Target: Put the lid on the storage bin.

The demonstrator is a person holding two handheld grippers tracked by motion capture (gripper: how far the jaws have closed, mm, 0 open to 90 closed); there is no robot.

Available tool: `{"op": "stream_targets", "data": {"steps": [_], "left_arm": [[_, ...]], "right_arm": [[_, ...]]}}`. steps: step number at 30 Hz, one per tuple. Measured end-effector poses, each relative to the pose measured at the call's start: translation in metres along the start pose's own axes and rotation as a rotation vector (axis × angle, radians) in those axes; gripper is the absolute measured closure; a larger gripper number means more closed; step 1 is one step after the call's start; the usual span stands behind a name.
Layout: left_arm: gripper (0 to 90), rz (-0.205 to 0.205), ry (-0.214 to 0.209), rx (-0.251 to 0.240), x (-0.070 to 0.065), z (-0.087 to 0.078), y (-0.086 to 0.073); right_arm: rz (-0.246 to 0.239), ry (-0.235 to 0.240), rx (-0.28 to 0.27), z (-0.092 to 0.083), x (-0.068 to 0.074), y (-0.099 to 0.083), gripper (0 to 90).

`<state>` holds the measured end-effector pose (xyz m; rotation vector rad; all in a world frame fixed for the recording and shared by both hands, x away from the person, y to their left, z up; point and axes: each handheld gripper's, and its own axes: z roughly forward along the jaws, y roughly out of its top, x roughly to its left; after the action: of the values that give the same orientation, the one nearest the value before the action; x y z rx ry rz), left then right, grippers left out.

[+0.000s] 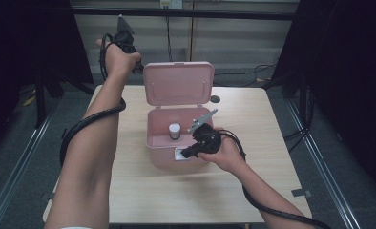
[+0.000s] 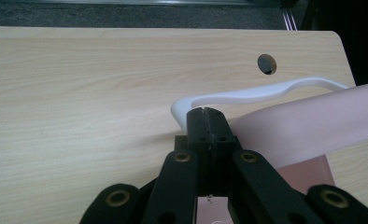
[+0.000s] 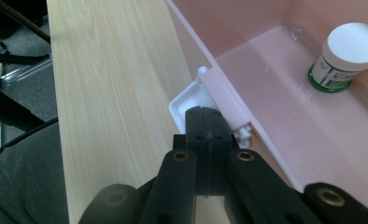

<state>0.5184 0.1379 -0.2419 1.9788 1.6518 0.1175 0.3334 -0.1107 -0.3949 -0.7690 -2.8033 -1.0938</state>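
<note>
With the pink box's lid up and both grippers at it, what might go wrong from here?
1. The left gripper, shut, rests by the white handle of the raised lid; if it slips off, the lid may drop onto the right gripper at the front edge.
2. The right gripper's shut fingers sit at the white latch; a hard push could slide the box or strain the latch.
3. Any jolt may topple the small white-capped jar inside.

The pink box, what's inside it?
Inside the pink box stands one small jar with a white cap. The right gripper covers the front corner, so that bit stays hidden.
</note>
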Motion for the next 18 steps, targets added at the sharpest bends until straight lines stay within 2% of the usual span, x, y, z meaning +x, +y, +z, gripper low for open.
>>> {"op": "stream_targets", "data": {"steps": [4, 10, 18], "left_arm": [[90.0, -0.025, -0.043, 0.009, 0.002, -0.001, -0.004], [90.0, -0.007, -0.045, 0.038, 0.002, -0.001, -0.011], [90.0, 0.004, -0.045, 0.052, 0.0, -0.002, -0.022]], "right_arm": [[0.008, 0.005, -0.002, 0.001, -0.001, 0.001, 90.0], [0.01, 0.01, 0.0, 0.001, -0.003, 0.002, 90.0], [0.015, -0.001, 0.004, 0.001, -0.001, 0.002, 90.0]]}}
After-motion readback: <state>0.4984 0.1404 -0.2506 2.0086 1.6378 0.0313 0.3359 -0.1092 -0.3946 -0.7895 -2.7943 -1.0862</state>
